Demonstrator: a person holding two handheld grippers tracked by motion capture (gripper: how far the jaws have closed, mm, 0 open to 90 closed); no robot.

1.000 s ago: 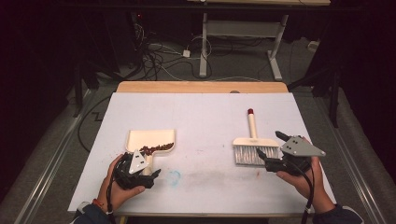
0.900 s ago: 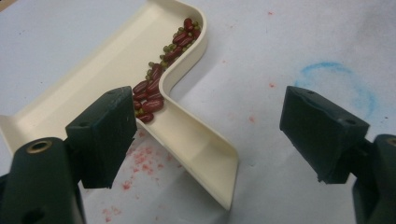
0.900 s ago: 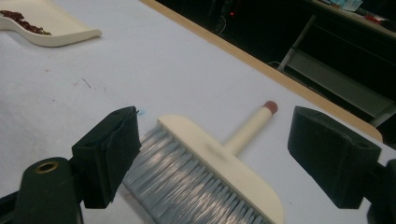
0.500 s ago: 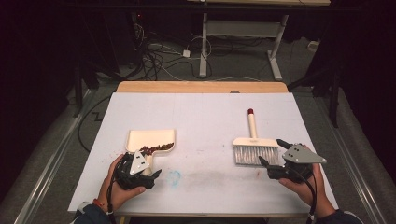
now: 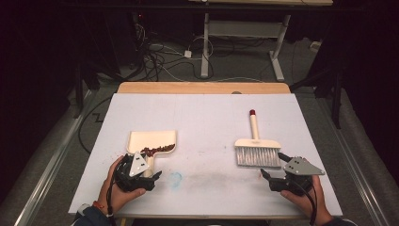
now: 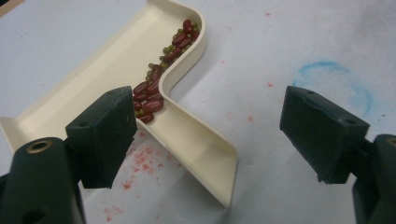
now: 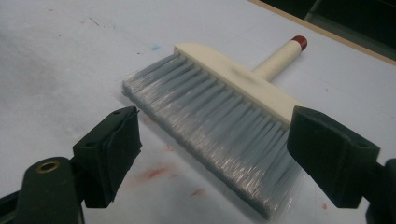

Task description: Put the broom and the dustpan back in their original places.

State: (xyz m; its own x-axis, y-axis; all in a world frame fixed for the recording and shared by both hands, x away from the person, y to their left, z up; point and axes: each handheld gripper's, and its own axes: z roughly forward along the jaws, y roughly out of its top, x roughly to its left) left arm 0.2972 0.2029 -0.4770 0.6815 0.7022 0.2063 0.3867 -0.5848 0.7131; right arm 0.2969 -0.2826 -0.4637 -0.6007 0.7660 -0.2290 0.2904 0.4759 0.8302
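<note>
The cream dustpan (image 5: pixel 151 143) lies near-left on the white table (image 5: pixel 207 117) with beans (image 6: pixel 161 70) gathered against its back wall, handle toward the spread, empty left gripper (image 5: pixel 149 178). Near-right, the hand brush (image 5: pixel 256 148) lies flat, long axis near-to-far, red-tipped handle pointing far, bristles facing the spread, empty right gripper (image 5: pixel 273 172).

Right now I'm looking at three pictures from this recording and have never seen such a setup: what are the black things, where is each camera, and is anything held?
A person holds a hand-held two-jaw clamp in each hand: the left gripper and right gripper. One camera looks down from above; the other two ride on the grippers, looking along their black jaws. On the white table lie a cream dustpan containing red and green beans, and a hand brush with grey bristles. Both grippers are open and hold nothing.
</note>
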